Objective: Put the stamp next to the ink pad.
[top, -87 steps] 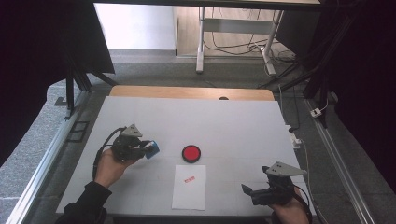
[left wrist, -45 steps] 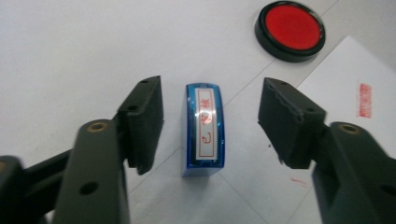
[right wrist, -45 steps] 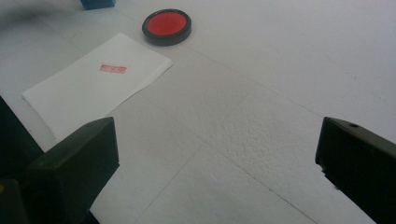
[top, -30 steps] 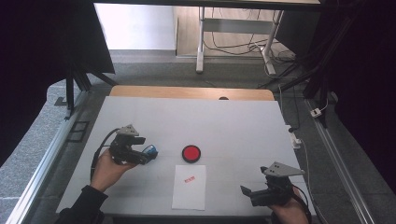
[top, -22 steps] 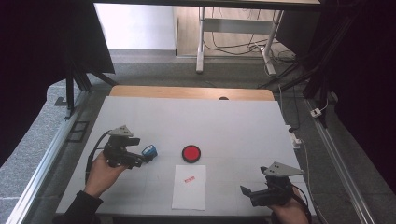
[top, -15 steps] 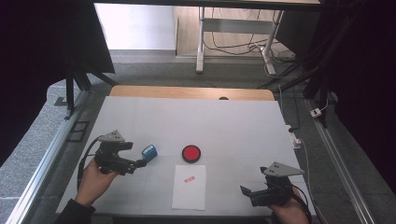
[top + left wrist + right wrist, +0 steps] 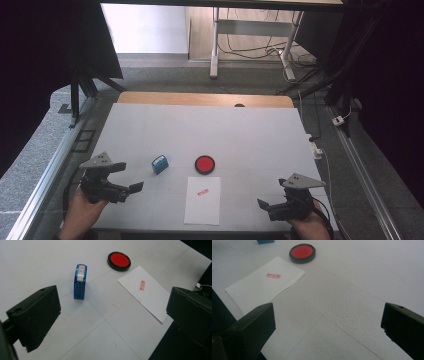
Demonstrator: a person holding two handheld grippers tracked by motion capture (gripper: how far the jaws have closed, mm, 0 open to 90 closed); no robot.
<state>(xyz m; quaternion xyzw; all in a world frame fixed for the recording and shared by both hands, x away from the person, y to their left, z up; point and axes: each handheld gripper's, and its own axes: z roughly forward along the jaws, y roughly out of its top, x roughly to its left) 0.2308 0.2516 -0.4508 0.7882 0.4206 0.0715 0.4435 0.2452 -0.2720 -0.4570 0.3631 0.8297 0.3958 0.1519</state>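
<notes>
Opening jaws: left gripper [image 7: 131,179], just spread wide, nothing between
stamp [image 7: 80,281]: standing free on table [image 7: 210,130], near ink pad [image 7: 204,164]
right gripper [image 7: 266,206]: released, empty, beside paper [image 7: 202,200]

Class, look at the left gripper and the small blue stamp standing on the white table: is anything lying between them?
Nothing visible does. The left gripper, jaws wide open with nothing between them, faces the small blue stamp across bare white table. The round red ink pad and the white sheet of paper lie off to the side, beyond the stamp.
</notes>
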